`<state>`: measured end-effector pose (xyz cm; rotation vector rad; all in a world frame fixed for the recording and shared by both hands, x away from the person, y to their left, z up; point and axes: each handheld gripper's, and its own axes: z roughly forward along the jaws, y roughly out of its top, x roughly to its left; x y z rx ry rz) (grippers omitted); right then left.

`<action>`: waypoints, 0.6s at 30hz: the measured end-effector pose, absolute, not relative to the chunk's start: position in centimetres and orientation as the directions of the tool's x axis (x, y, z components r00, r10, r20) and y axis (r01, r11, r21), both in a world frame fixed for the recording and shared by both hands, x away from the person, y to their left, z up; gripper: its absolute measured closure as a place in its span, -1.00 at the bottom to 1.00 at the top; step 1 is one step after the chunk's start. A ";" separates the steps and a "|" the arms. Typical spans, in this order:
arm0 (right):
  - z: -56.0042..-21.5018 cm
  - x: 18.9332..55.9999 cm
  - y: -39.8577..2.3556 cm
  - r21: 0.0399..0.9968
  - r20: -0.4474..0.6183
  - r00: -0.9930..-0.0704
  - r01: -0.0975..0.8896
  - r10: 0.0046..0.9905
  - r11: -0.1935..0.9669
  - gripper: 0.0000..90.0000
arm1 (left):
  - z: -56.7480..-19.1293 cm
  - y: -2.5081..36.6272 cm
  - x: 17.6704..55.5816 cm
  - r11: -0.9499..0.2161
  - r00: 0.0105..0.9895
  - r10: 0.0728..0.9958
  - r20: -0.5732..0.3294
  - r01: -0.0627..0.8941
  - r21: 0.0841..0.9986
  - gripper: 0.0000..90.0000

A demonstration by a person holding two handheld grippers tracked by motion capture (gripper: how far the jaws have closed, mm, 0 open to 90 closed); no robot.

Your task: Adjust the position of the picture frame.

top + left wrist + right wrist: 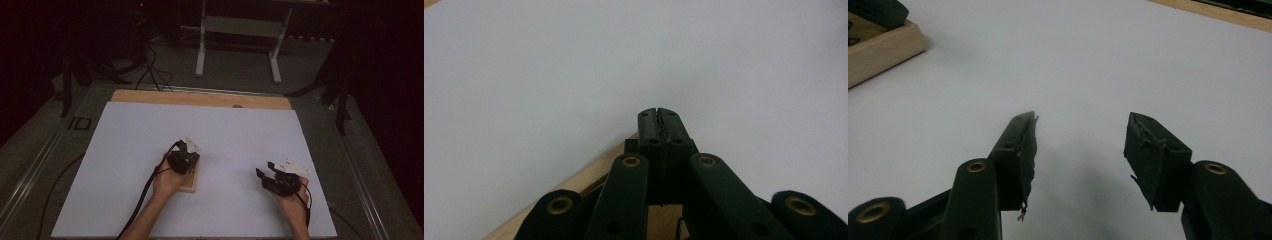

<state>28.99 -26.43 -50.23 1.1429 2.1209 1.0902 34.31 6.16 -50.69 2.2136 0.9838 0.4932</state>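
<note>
Wooden tray (pixel 191 184) on sheet (pixel 130 150), left of centre

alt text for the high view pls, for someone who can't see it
Seen from above, a person's two hands each hold a black gripper over a white sheet on a table. The left gripper, jaws shut, sits over a small wooden tray near the middle. The right gripper, jaws open, rests apart at the right with nothing between them.

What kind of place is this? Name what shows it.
Probably a lab or recording studio, not a home. A white sheet covers a wooden table, cables trail over grey carpet, dark curtains surround it, and each hand holds a gripper: left gripper, right gripper.
</note>
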 end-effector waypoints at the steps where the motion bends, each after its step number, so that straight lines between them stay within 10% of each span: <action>1: -50.2 29.0 -26.4 0.827 -0.048 -0.528 0.455 0.848 0.330 0.02 | -50.7 6.1 34.4 -0.498 0.646 0.761 0.068 0.513 0.699 1.00; 18: -50.2 28.9 -26.7 0.829 -0.041 -0.522 0.458 0.852 0.321 0.02 | -47.3 10.4 31.7 -0.469 0.645 0.760 0.075 0.465 0.751 0.48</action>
